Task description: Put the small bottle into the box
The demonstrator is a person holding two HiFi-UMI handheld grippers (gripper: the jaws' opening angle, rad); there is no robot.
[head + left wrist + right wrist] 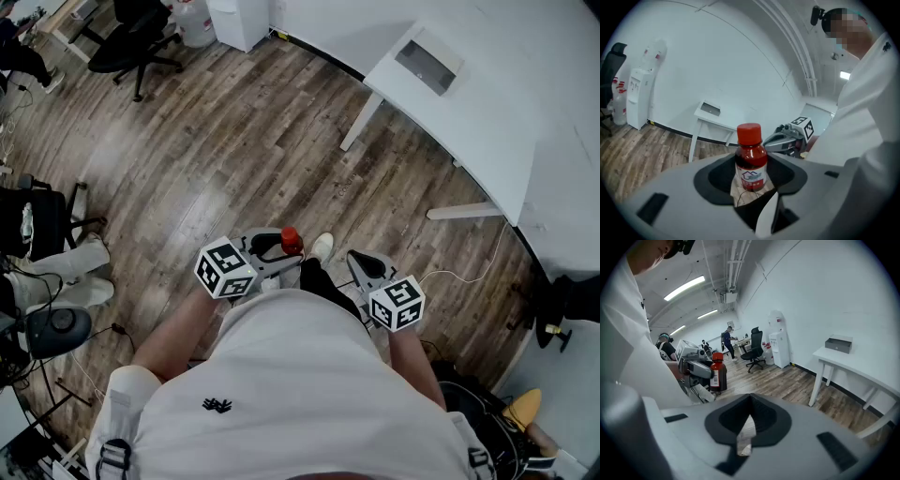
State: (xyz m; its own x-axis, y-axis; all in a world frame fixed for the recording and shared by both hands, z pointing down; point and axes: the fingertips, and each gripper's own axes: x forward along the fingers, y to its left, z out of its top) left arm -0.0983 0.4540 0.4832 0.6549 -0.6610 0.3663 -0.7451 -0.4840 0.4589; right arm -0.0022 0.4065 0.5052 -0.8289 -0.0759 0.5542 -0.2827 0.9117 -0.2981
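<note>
Head view: the left tongs (pixel 286 251) are grasping the small bottle (pixel 291 240), red cap up, in front of the person's waist and above the wooden floor (pixel 234 141). The right tongs (pixel 356 260) are hanging near them on the right, and the box (pixel 428 64) is sitting on the white tabletop (pixel 506 122), far off to the right. Left gripper view: the jaws are pressing on either side of the upright bottle's (pixel 751 164) labelled body. Right gripper view: the right tongs (pixel 747 427) are resting clenched on nothing, with the bottle (pixel 717 373) showing at the left and the box (pixel 839 344) lying at the far right.
</note>
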